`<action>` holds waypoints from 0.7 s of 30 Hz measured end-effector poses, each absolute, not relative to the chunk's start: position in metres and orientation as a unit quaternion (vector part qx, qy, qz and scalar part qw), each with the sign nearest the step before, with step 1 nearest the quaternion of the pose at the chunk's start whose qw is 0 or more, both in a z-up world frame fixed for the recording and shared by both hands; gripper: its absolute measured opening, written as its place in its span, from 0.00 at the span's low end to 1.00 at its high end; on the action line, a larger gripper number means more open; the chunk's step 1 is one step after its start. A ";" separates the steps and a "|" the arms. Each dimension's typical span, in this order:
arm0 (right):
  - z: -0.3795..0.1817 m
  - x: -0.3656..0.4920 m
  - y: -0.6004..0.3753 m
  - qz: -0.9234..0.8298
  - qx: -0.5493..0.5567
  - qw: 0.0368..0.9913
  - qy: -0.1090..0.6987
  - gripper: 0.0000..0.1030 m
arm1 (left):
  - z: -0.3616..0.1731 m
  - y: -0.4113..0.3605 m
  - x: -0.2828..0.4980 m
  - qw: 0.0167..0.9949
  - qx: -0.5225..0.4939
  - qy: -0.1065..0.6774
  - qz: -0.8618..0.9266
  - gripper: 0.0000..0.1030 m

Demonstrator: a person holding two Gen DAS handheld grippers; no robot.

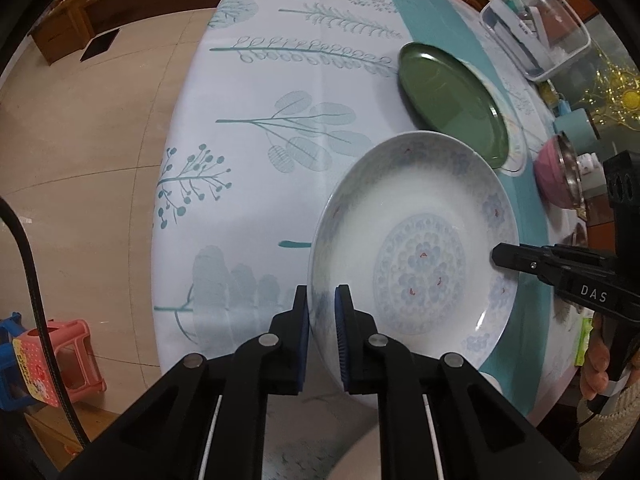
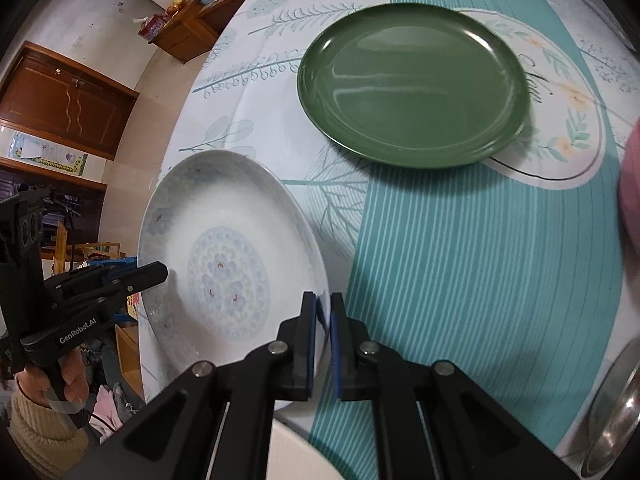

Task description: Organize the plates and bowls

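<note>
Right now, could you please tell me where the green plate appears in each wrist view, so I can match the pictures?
Left wrist view: the green plate sits upper right, beyond the patterned white bowl.
Right wrist view: the green plate is upper centre, overlapping a floral plate.
Shared landmark: the patterned white bowl, gripped by both grippers.

A lived-in home dining room

A leaf-printed tablecloth covers the table, wooden cabinets line the wall over a tiled floor, and small plastic stools stand nearby.
</note>
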State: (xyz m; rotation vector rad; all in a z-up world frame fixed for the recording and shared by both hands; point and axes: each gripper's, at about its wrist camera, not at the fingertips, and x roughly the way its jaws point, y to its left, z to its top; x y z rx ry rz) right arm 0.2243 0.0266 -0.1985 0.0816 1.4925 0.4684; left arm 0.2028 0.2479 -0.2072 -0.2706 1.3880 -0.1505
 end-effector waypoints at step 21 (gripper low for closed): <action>-0.141 0.105 -0.015 0.196 0.042 0.711 0.675 0.06 | -0.151 0.204 0.082 0.758 -0.093 0.635 -0.118 0.10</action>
